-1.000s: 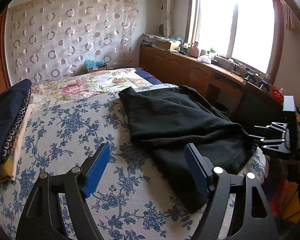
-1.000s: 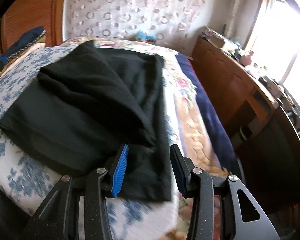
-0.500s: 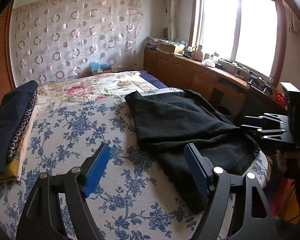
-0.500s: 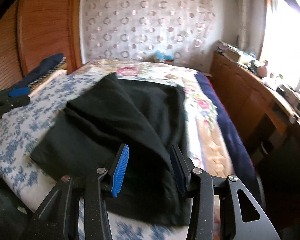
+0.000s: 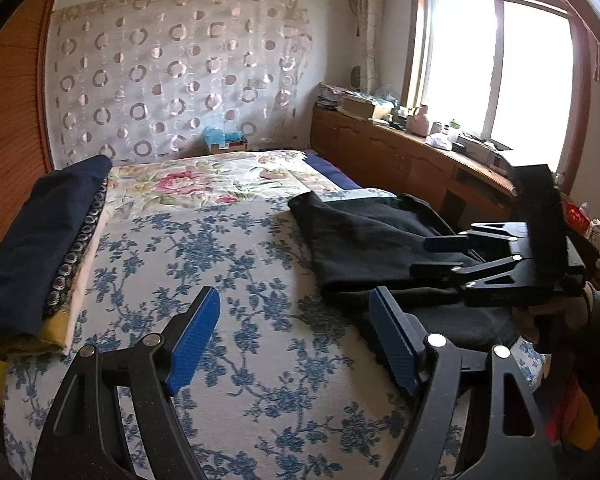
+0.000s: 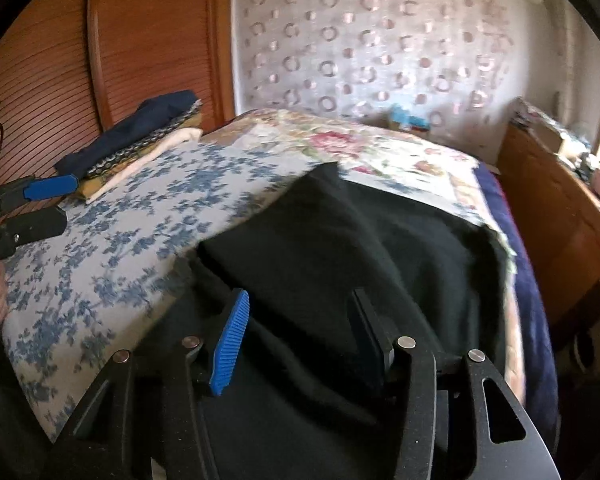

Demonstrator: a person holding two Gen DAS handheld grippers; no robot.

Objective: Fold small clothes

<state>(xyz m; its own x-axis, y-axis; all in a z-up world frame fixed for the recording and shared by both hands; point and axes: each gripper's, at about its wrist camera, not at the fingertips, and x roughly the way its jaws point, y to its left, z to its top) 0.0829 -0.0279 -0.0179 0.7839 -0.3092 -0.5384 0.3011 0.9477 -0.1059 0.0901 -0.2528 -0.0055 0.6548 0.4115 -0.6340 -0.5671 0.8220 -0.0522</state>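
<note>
Both tools spread | left tool (image 5: 294, 344) over bedspread (image 5: 220, 264) | right tool (image 6: 296, 340) over black garment (image 6: 340, 248)

No lettering, label, brand or number can be read on anything in either view.

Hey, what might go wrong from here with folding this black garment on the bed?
1. The black garment lies near the bed's window-side edge, so a tug may drag it off.
2. It is already bunched in layers; the open right gripper above it may pinch several layers.
3. The left gripper, open over bare bedspread, holds nothing, so the cloth may slide unanchored.
</note>
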